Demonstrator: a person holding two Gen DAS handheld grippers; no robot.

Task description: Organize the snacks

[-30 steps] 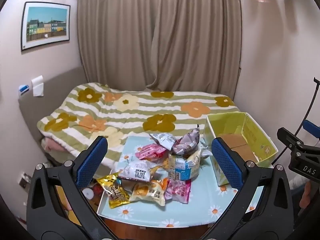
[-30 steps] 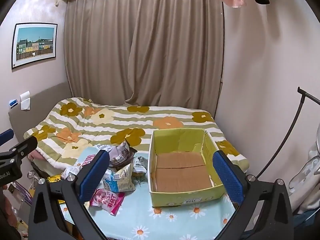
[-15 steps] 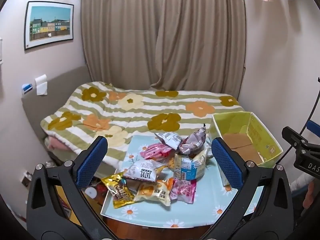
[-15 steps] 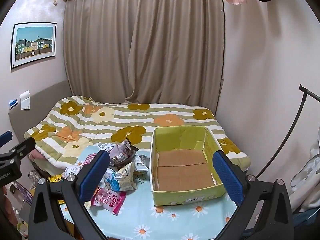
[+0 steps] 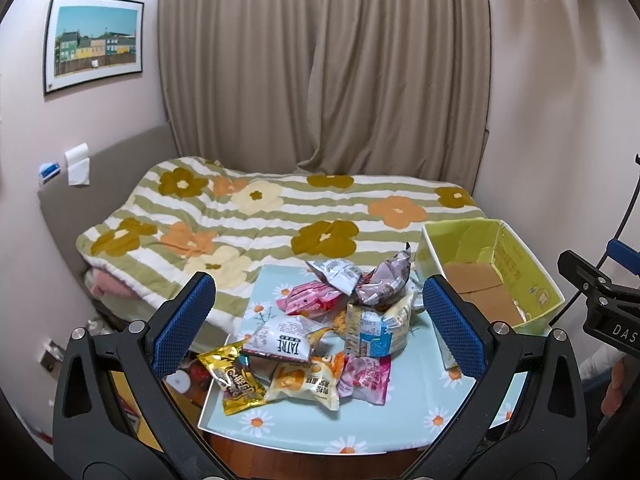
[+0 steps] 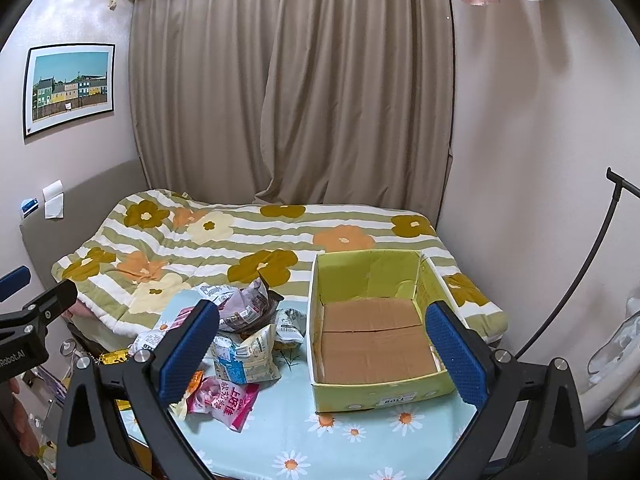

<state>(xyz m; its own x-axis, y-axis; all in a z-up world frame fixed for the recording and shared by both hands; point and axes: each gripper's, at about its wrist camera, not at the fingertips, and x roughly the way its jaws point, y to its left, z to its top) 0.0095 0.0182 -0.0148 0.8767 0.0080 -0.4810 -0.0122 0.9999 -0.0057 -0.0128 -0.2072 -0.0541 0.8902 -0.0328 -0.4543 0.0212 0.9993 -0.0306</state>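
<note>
A pile of snack packets (image 5: pixel 332 332) lies on a small table with a light-blue daisy cloth (image 5: pixel 288 428); it also shows in the right wrist view (image 6: pixel 240 340). An empty yellow-green cardboard box (image 6: pixel 376 332) stands on the table to the right of the pile, also in the left wrist view (image 5: pixel 492 280). My left gripper (image 5: pixel 320 328) is open and empty, held above the pile. My right gripper (image 6: pixel 322 354) is open and empty, held above the box's near left wall. A pink packet (image 6: pixel 222 400) lies nearest the table's front.
A bed with a green-striped flower blanket (image 5: pixel 260 216) lies right behind the table. Beige curtains (image 6: pixel 296 92) hang at the back. A black stand (image 6: pixel 592 256) rises at the right wall. Clutter sits on the floor left of the table (image 5: pixel 184 380).
Both grippers have drifted slightly closer to the table and stayed open. The snacks and the box have not moved.
</note>
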